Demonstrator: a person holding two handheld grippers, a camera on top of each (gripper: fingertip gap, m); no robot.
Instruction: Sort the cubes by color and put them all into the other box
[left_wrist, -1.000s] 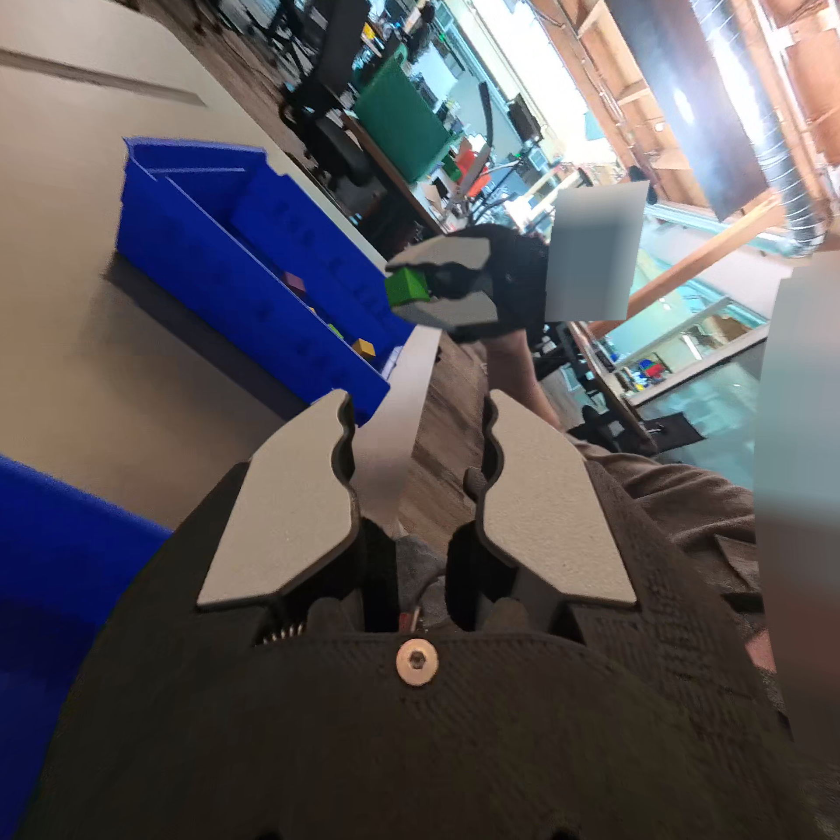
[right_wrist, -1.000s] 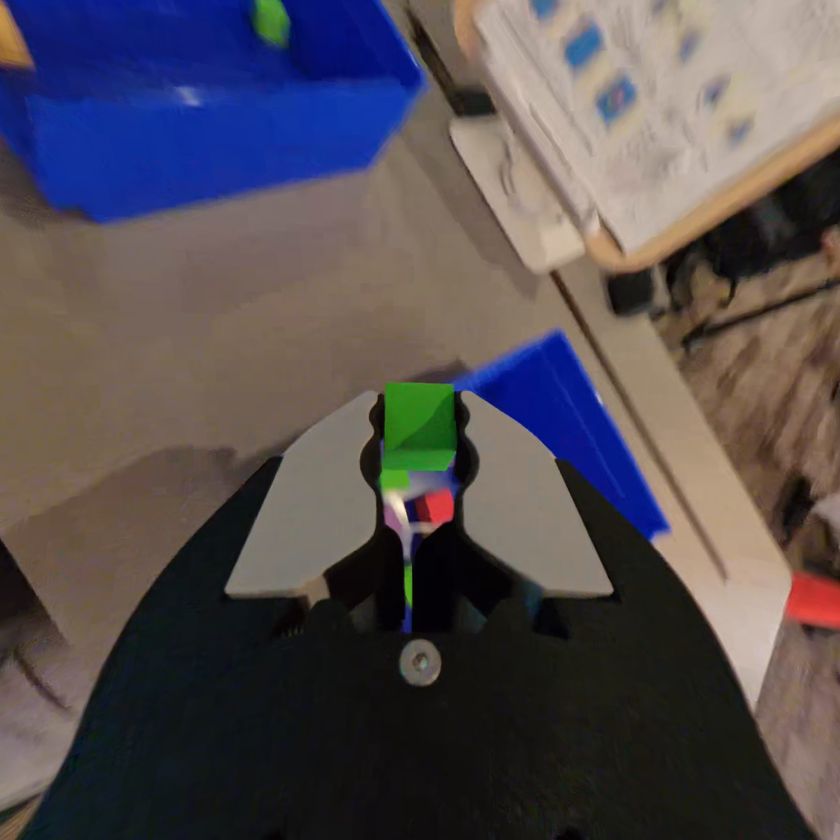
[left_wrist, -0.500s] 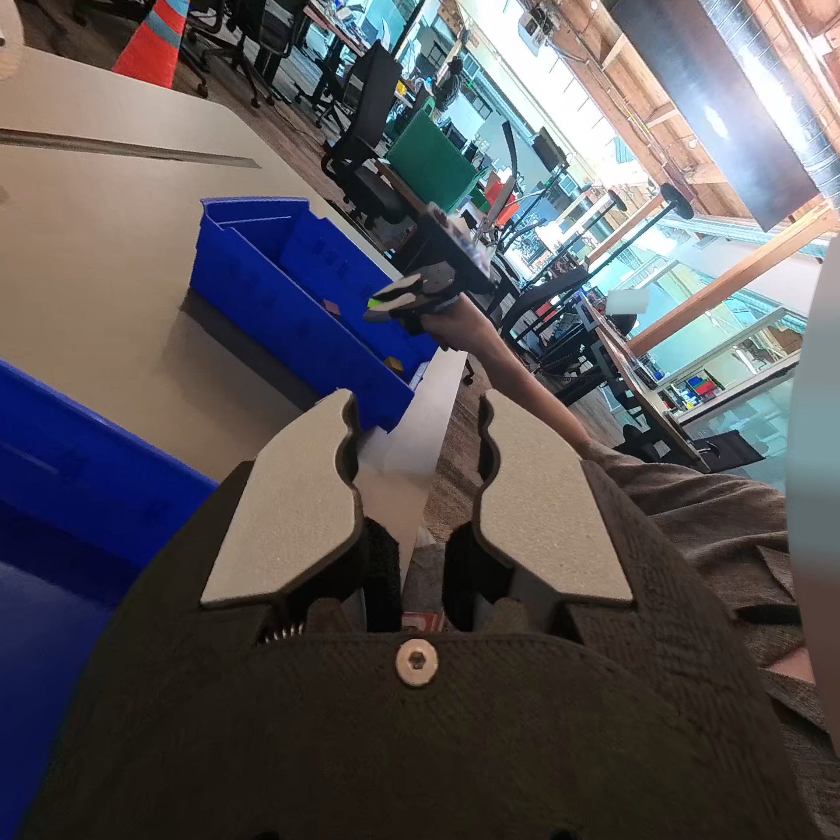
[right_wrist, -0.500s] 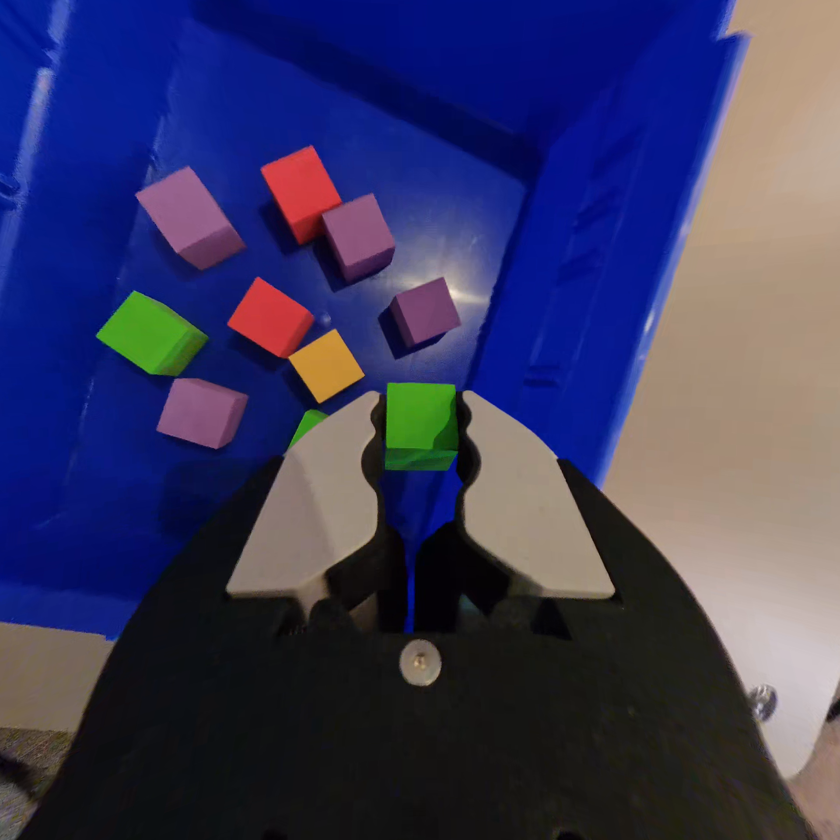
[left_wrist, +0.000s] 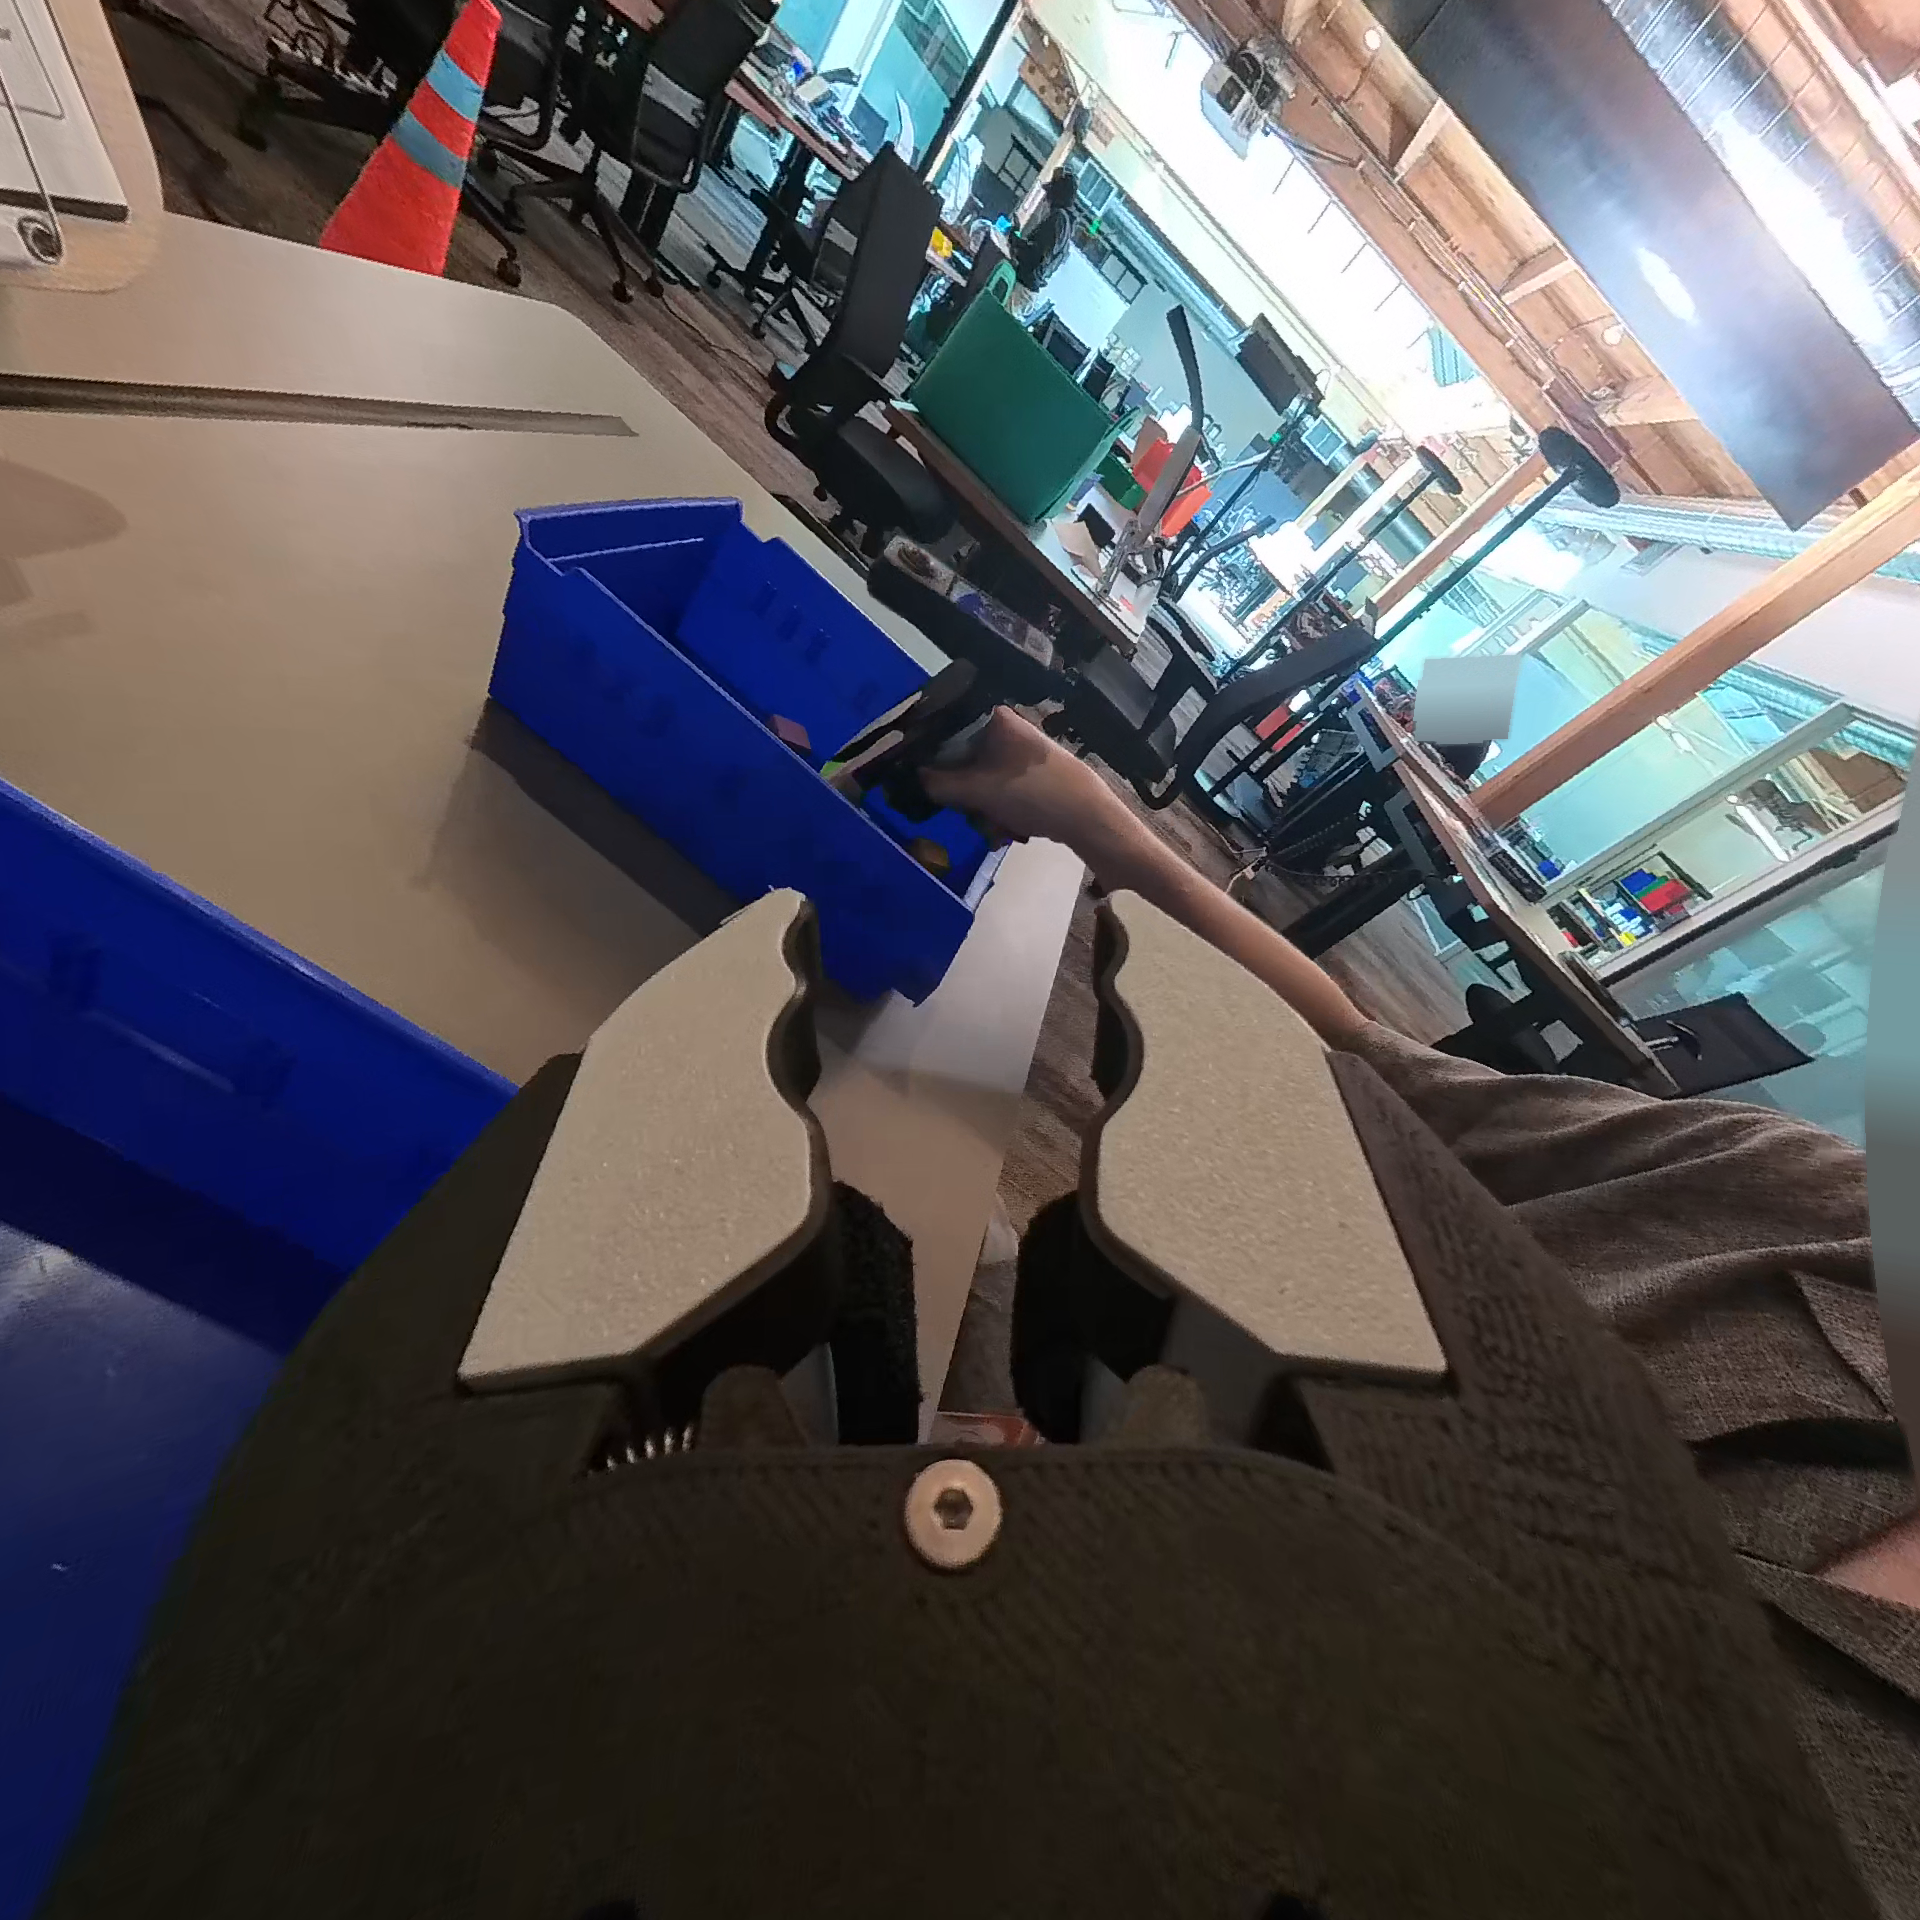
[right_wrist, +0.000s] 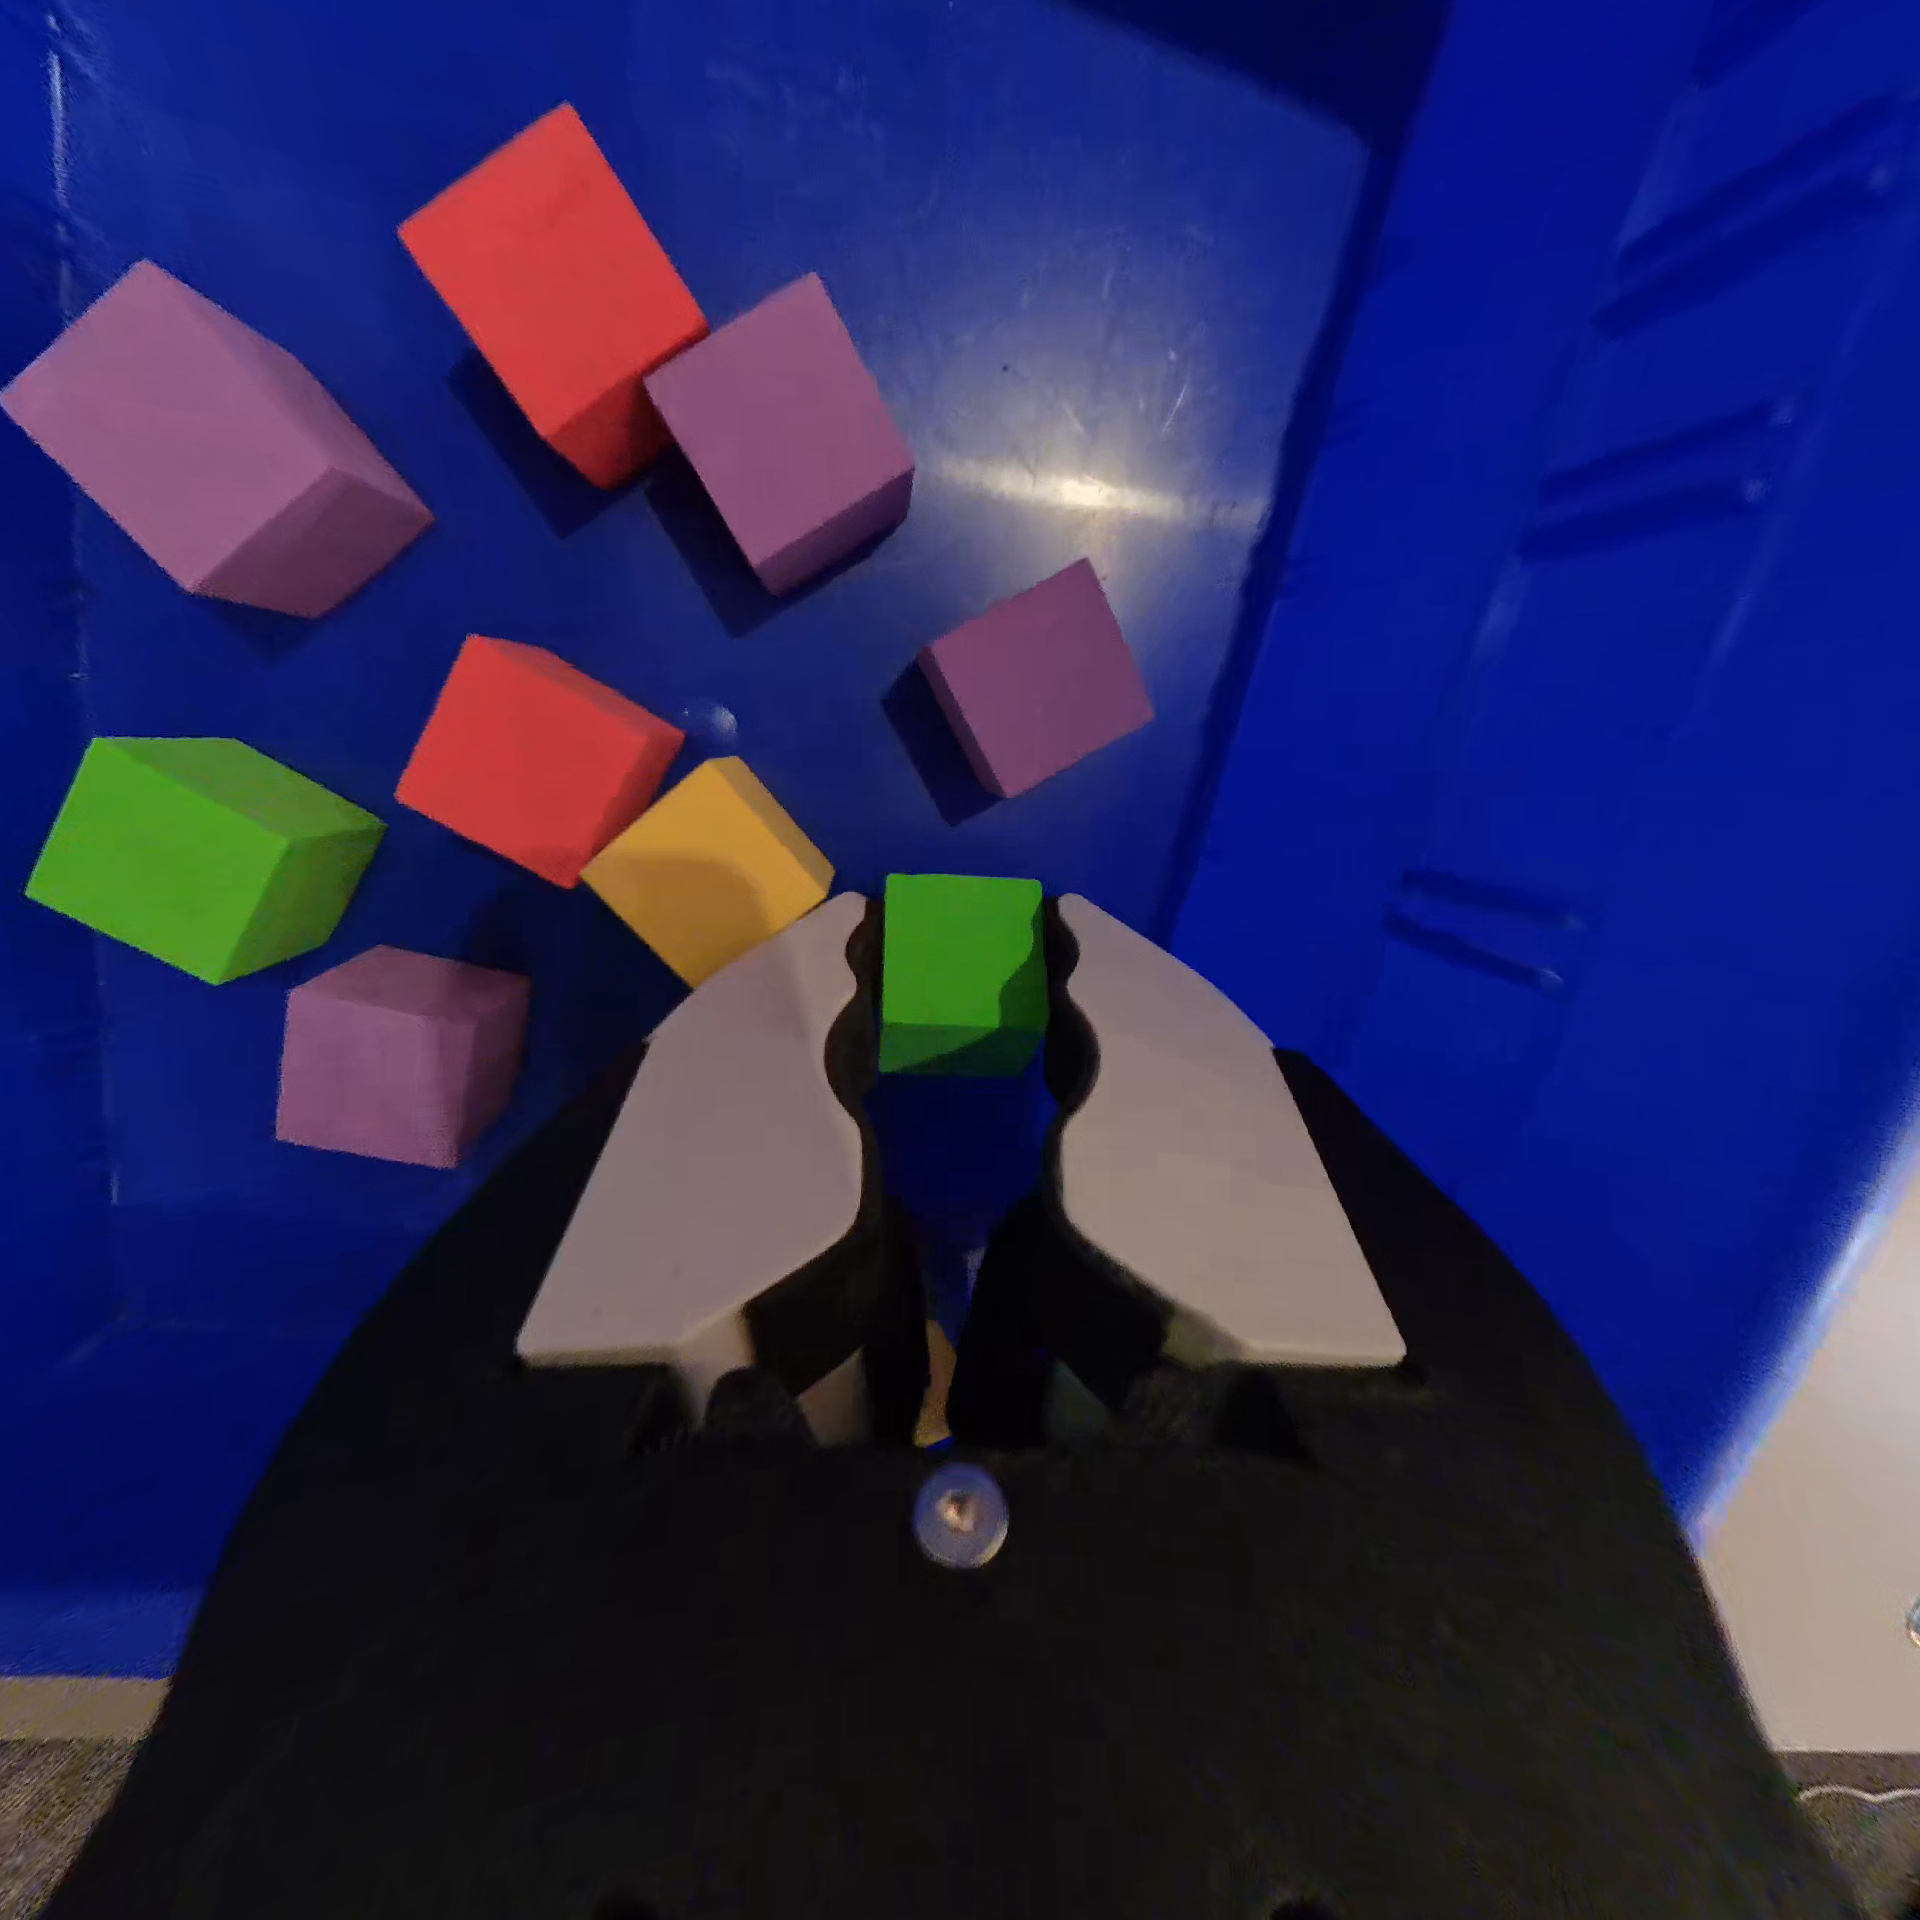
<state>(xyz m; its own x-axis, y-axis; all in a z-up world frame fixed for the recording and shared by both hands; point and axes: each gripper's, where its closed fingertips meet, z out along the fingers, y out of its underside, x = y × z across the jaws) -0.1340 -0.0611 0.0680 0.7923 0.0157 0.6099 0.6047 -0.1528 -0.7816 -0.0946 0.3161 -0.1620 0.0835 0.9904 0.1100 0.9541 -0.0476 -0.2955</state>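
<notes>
Right wrist view: right gripper (right_wrist: 961, 925) clamps green cube (right_wrist: 961, 961) (over blue bin (right_wrist: 1558, 623)) | left gripper (left_wrist: 951, 925) parted, empty

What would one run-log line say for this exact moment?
right gripper: shut on green cube, inside blue bin above loose cubes | left gripper: open, empty, over table edge

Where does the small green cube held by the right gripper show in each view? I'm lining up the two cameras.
Left wrist view: a tiny green sliver at the far gripper's tips, mid-frame, over the far blue bin.
Right wrist view: green cube just below centre, clamped in the right gripper.
Shared landmark: that blue bin, with coloured cubes inside.
</notes>
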